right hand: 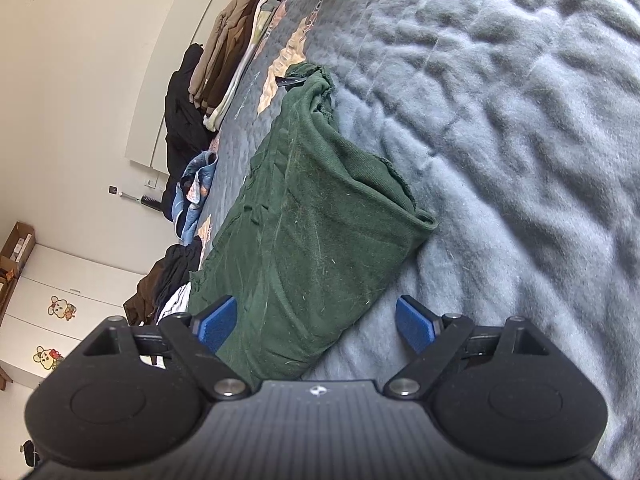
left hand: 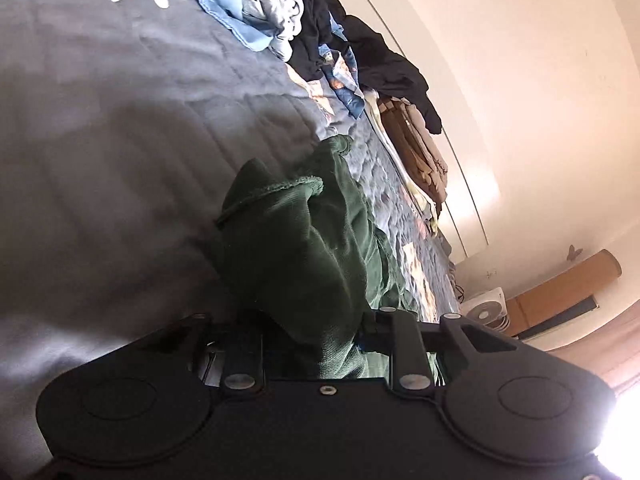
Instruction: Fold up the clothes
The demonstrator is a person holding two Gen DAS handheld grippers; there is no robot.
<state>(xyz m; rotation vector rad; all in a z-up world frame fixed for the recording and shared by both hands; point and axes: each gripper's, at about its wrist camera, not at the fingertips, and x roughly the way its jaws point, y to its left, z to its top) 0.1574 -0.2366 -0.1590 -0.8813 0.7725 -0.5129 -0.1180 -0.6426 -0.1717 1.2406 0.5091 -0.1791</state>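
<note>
A dark green garment (left hand: 300, 240) lies folded lengthwise on the grey-blue bedspread (left hand: 100, 140). One end of it is bunched up between the jaws of my left gripper (left hand: 316, 320), which is shut on the cloth; the cloth hides its fingertips. In the right wrist view the same green garment (right hand: 312, 208) stretches away from my right gripper (right hand: 316, 324). That gripper stands open over the near end, its blue pads (right hand: 416, 324) wide apart. The cloth lies between the pads and brushes only the left one.
A loose pile of blue, grey and black clothes (left hand: 288, 20) lies along the bed's wall side. A folded stack of brown and beige garments (right hand: 224, 40) sits beside it. A white fan (left hand: 486, 312) and a wooden cabinet stand past the bed's end.
</note>
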